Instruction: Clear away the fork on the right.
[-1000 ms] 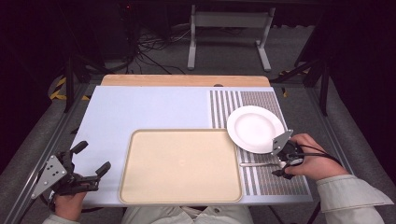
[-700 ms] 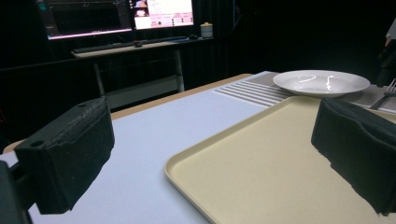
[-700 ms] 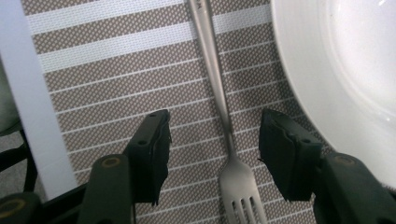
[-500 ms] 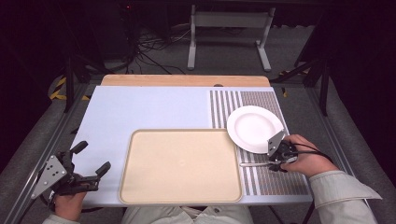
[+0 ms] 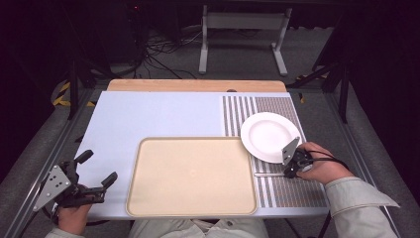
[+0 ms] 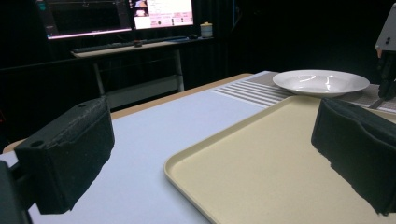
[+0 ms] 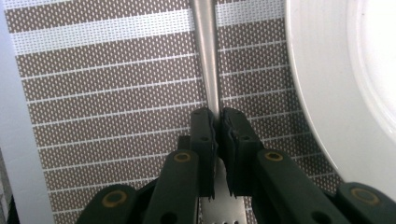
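At the near left corner of the pale blue tabletop (image 5: 148, 119), one hand (image 5: 69, 218) holds the left gripper (image 5: 96, 168), whose two black jaws stand wide apart with nothing between them. In the left gripper view those jaws frame the near left rim of the tray.

One flat rectangular beige plastic tray (image 5: 191, 176) lies at the near middle of the table, bare of contents.

To its right lies one brown-and-white striped woven placemat (image 5: 277, 106), reaching from the far part of the table to the near edge. One round white ceramic plate (image 5: 270, 136) sits on the mat, just right of the tray's far right corner.

Near of the plate, one slim silver metal fork (image 7: 207, 56) lies flat on the mat, its handle running leftward to the tray's right edge in the high view. In the right gripper view its tines show at the bottom.

The right gripper (image 7: 215, 123), held in the other hand (image 5: 322, 166), has its two jaws pressed together on the fork's narrow neck, just beside the plate's rim.
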Tool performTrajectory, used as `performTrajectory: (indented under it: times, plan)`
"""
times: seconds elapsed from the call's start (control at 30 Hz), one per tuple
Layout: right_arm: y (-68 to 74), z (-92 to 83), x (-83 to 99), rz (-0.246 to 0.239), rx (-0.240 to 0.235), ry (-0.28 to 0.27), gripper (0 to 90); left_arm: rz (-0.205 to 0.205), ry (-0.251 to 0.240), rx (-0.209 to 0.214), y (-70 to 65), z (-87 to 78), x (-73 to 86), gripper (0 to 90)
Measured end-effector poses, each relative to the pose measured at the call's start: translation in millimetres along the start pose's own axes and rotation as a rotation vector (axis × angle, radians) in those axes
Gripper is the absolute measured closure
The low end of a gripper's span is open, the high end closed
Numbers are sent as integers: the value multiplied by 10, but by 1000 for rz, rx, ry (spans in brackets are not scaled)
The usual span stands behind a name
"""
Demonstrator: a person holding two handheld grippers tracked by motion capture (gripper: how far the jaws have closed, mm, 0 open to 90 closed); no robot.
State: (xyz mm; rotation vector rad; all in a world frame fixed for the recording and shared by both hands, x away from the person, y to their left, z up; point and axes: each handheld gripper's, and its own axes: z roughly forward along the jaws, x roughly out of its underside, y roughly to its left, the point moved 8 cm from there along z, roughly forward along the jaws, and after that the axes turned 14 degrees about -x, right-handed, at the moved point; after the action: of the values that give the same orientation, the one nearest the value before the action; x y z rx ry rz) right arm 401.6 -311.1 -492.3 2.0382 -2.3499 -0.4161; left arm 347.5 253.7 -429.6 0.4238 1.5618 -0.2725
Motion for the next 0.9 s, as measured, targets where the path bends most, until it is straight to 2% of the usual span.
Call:
performTrajectory:
  times: [0.23,0.4,0.5,0.7,0.9]
  plan:
    - [-3,8,-12,-41,-10,21,864,-3,-2,0,-1,-6,0,1]
    - [6,4,-11,-46,-3,25,867,-2,0,1,-1,-3,1,1]
    - [-11,5,-14,-53,0,7,868,-3,-1,1,1,-3,-1,1]
    - [32,-19,6,-22,-10,-8,868,-2,0,1,1,0,-1,1]
    - [77,-166,-29,-37,16,-41,868,-5,-3,1,-1,3,-3,1]
